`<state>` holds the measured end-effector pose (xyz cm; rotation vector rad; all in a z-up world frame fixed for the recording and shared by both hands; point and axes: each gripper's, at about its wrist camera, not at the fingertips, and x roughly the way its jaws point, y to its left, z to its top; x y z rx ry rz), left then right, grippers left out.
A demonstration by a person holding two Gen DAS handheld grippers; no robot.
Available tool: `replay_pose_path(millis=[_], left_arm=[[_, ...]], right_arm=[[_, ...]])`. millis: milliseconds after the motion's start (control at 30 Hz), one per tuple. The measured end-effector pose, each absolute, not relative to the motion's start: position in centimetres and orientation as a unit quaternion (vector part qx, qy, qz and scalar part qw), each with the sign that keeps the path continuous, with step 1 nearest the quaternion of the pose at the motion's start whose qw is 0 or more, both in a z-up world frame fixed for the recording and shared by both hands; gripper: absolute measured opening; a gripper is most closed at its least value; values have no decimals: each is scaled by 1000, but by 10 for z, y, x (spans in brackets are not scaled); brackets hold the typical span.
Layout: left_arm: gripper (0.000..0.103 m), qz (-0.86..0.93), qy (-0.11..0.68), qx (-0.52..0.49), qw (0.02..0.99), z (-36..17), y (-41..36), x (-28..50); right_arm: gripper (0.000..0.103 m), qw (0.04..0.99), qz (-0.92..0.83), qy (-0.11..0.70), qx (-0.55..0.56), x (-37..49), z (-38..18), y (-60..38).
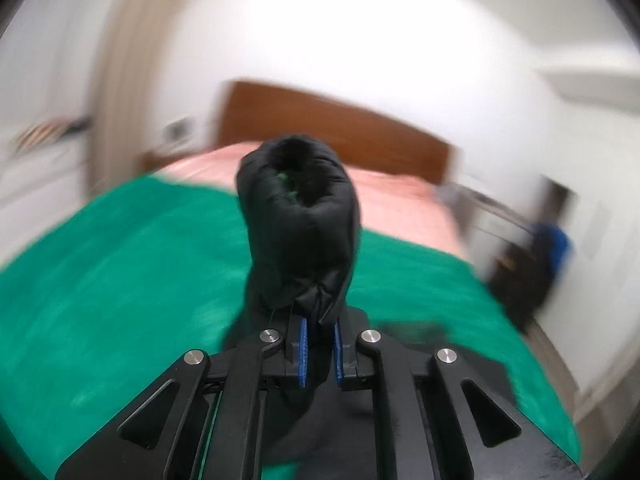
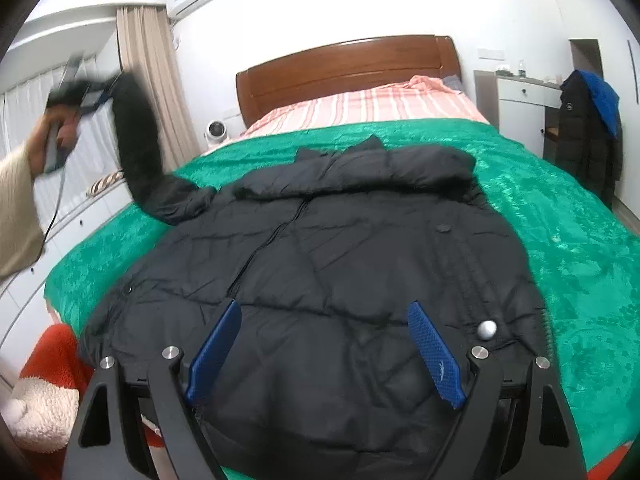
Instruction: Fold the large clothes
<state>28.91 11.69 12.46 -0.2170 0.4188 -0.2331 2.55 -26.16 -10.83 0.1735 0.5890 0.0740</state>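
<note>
The right hand-held gripper [image 2: 326, 350] hovers low over the hem of the black jacket [image 2: 320, 248], jaws spread wide, gripping nothing. The jacket lies flat, front up, on the green blanket [image 2: 560, 220] covering the bed. The left hand-held gripper [image 1: 319, 354] is clamped on the jacket's sleeve [image 1: 298, 220], lifted well above the blanket.
</note>
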Motion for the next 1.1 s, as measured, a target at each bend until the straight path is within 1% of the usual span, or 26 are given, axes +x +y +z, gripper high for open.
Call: replay_pose_path(millis=[67,100,133,167,200,233,267,333,400,500,633,767,833,967,1100], left_arm=[[10,-175,208,-76,959,136,45,295],[18,-212,224,-56,950,130,-3,299],[27,-233,241,-43,941,121,-32,301],[68,-251,261,-30,932,110,-58,304],[103,-266,291,-8,919,89,-92,304],[103,-275,307,14,911,63,-121,299],[101,-281,316,26,906,48,-134,294],[101,-297,369,65,878,-9,-163,277],[94,-297,401,80,863,-45,-163,255],[94,-284,441,79,848,-86,-122,214],[96,-246,450,71,855,-95,-50,169],[99,-181,434,75,880,-88,18,147],[99,-149,425,49,892,-88,47,134],[100,-124,415,-4,901,-110,61,116],[100,-113,429,22,896,-147,43,116]], right_arm=[[85,955,29,282,87,20,-106,-267],[85,956,26,278,87,18,-105,-269],[85,957,21,275,87,16,-105,-272],[85,958,16,272,89,14,-104,-275],[85,959,10,267,92,11,-103,-280],[85,960,5,264,95,9,-102,-283],[85,961,-1,259,99,6,-100,-288],[85,963,-14,248,107,1,-97,-297],[85,964,-29,238,113,-4,-95,-306],[85,964,-39,235,121,-6,-96,-314],[85,960,-40,245,127,3,-100,-315],[85,958,-45,265,104,12,-104,-303],[85,956,-42,275,93,16,-107,-296],[87,948,-36,310,68,31,-118,-282],[87,926,-37,370,62,51,-146,-276]])
